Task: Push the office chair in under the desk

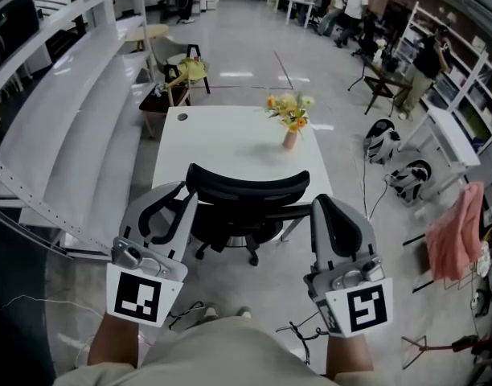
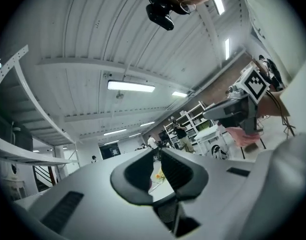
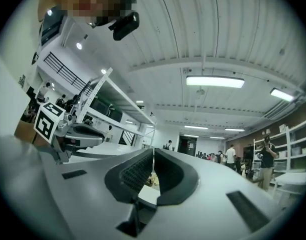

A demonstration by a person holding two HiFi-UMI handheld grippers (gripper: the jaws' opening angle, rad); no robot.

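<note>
A black office chair (image 1: 248,190) stands at the near edge of the white desk (image 1: 222,135), its backrest towards me. On the desk stands a vase of yellow flowers (image 1: 289,119). My left gripper (image 1: 184,191) is beside the backrest's left end. My right gripper (image 1: 320,205) is beside its right end. Whether either touches the chair I cannot tell. In the left gripper view the left gripper (image 2: 157,158) has a narrow gap between its jaws, with nothing in it. In the right gripper view the right gripper (image 3: 153,156) has its jaws together, empty. Both gripper views tilt up towards the ceiling.
Long white shelving (image 1: 61,135) runs along the left. Behind the desk stand a small table and chairs (image 1: 172,67). To the right are bags (image 1: 395,163) on the floor and a pink cloth (image 1: 459,232) on a rack. Cables (image 1: 302,328) lie by my feet. People work at the back.
</note>
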